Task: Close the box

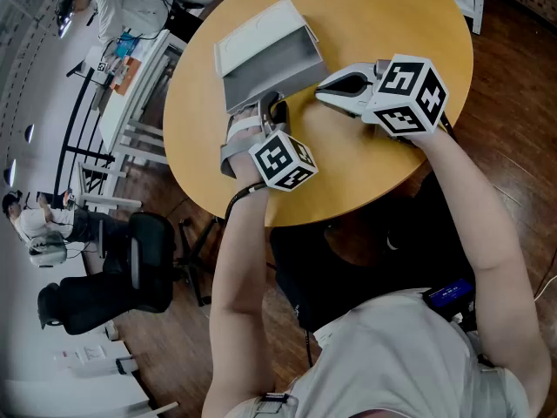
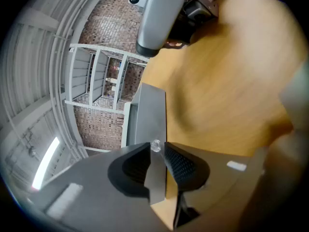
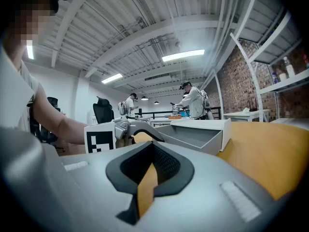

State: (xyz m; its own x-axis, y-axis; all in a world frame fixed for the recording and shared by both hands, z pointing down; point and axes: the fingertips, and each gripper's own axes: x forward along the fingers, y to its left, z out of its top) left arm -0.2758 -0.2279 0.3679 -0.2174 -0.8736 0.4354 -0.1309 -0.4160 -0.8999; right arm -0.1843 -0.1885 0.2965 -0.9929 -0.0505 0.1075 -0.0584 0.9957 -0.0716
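While the left gripper [image 2: 157, 149] pinches a thin grey wall of the box [image 2: 149, 112] between its pads, the right gripper [image 3: 149, 166] sits low over the table [image 1: 374, 24], just beside the box's right side. Its jaws are drawn nearly together with nothing between them. The box lies open on the round table's far left part, its white lid [image 1: 252, 35] folded back on the far side.

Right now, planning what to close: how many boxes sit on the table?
1: the open grey box at the table's far left, gripped by the left gripper. None looks hidden.
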